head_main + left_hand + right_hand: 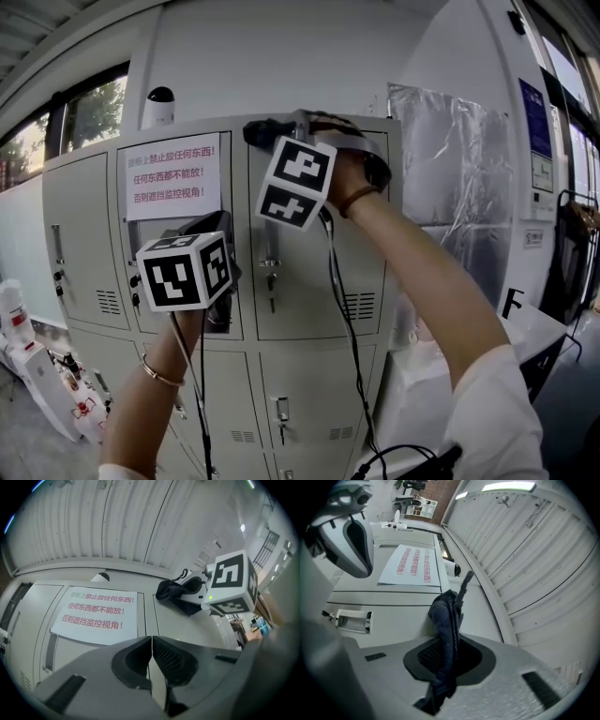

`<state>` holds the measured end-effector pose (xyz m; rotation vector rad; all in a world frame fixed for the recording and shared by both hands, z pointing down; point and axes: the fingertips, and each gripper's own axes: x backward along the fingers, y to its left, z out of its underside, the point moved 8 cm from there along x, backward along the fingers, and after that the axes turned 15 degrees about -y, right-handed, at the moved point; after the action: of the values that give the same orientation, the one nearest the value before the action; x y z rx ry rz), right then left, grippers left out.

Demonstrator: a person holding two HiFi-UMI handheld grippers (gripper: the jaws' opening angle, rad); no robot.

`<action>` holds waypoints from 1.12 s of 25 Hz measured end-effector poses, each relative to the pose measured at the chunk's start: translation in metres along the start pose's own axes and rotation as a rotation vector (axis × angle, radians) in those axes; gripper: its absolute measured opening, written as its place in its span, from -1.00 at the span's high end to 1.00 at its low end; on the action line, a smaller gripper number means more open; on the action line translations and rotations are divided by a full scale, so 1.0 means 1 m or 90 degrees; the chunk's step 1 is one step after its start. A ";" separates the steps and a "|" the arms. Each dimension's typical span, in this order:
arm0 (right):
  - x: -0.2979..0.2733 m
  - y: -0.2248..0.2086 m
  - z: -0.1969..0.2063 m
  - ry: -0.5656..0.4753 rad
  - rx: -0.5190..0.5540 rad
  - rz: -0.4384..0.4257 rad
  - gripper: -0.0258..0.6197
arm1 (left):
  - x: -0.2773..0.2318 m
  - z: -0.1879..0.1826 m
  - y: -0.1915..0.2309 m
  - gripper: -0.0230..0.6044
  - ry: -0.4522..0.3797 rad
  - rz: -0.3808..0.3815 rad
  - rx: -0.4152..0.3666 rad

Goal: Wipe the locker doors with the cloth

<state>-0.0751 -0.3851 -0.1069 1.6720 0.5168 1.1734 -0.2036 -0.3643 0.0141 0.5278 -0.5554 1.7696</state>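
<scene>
My right gripper (449,653) is pinching the cloth (445,616), a dark bunch that stands up between the jaws and hangs out below them. I hold it raised against the top edge of a locker door (309,244), so the cloth touches the door near its upper left corner. Just left of the cloth is the next door with a white notice (172,176) in red print. My left gripper (152,663) sits lower and to the left of the right one, in front of the seam between these two doors. Its jaws are pressed together with nothing between them. A key hangs from the lock (271,272) below my right gripper.
</scene>
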 end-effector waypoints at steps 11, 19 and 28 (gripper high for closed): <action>0.010 0.024 -0.008 0.003 0.000 -0.045 0.79 | 0.008 0.021 -0.004 0.90 0.032 -0.012 0.026; 0.027 0.069 -0.012 -0.007 -0.005 -0.100 0.79 | 0.029 0.044 -0.001 0.90 0.059 -0.033 0.048; 0.051 0.121 -0.012 0.000 -0.016 -0.135 0.79 | 0.053 0.075 -0.007 0.90 0.074 -0.049 0.059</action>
<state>-0.0859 -0.3906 0.0241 1.5545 0.6592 1.0211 -0.2051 -0.3690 0.1056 0.5000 -0.3694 1.7468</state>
